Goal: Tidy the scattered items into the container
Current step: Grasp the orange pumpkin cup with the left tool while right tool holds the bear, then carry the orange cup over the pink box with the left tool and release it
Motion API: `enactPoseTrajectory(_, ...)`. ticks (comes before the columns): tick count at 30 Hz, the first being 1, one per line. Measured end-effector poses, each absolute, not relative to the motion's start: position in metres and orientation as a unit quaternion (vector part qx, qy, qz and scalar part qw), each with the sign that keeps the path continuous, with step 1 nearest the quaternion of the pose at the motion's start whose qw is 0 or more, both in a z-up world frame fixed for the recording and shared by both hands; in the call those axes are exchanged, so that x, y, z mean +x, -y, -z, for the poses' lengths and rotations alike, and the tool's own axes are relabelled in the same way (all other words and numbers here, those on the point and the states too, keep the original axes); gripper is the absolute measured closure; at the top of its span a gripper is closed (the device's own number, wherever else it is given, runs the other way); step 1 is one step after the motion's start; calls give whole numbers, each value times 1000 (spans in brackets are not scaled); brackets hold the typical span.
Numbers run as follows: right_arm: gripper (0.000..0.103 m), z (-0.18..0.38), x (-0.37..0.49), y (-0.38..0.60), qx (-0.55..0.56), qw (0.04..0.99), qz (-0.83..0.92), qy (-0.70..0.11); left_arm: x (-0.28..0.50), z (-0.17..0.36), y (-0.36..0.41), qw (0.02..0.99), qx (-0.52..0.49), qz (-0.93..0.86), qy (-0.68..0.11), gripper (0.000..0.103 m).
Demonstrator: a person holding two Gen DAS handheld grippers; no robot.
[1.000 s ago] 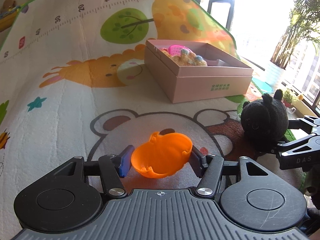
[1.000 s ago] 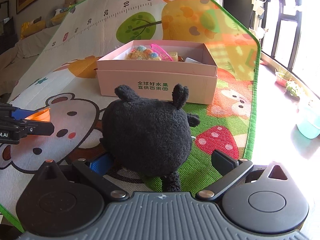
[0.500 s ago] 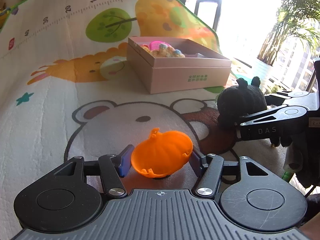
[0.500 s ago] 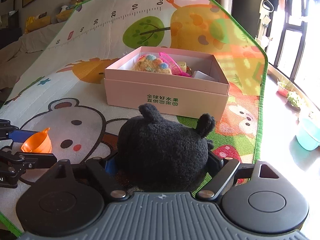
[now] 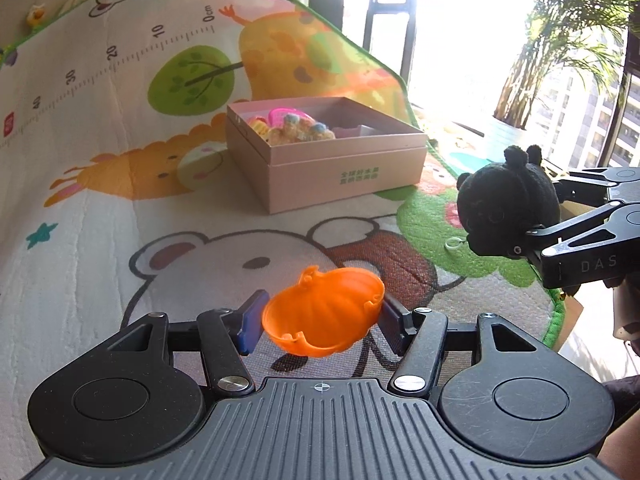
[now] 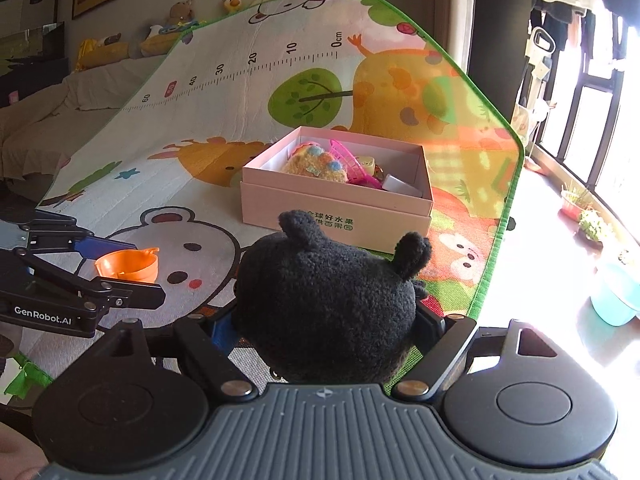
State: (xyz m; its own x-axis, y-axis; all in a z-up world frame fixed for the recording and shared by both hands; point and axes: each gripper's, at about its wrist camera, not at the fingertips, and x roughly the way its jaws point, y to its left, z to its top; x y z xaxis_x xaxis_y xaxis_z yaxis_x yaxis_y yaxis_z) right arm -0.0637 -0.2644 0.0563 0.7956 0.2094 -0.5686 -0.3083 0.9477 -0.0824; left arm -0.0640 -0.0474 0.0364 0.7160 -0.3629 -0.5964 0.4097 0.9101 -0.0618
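My left gripper [image 5: 320,320] is shut on an orange pumpkin-shaped cup [image 5: 323,311] and holds it above the play mat; it also shows in the right wrist view [image 6: 127,266]. My right gripper [image 6: 326,324] is shut on a black plush toy [image 6: 326,300] and holds it off the mat; the plush also shows in the left wrist view [image 5: 506,216]. The open pink box [image 5: 344,172] stands on the mat beyond both grippers. It holds a yellow fuzzy toy [image 6: 316,166], a pink basket [image 6: 354,164] and other small items.
The colourful play mat [image 5: 100,184] has a green edge [image 6: 502,216] at the right, with bare floor beyond. A teal bowl [image 6: 616,298] and potted plants [image 6: 592,220] stand by the window. A covered sofa [image 6: 48,120] with stuffed toys is at the far left.
Both grippers have risen from the mat with their items. The right gripper closed on the black plush and lifted it. The box now looks farther and lower.
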Motion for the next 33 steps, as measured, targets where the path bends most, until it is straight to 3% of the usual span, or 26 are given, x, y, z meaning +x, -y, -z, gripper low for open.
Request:
enactPoseTrajectory(12, 21, -57, -61, 279, -79, 942, -149, -290, -61, -53, 79, 917, 91, 241, -303, 40)
enactPoseTrajectory(23, 21, -49, -13, 300, -58, 934, -149, -320, -4, -62, 115, 901, 134, 279, -303, 39)
enactPoseTrajectory(33, 21, -40, -2, 299, -33, 924, -148, -351, 92, -104, 137, 932, 144, 261, -206, 38)
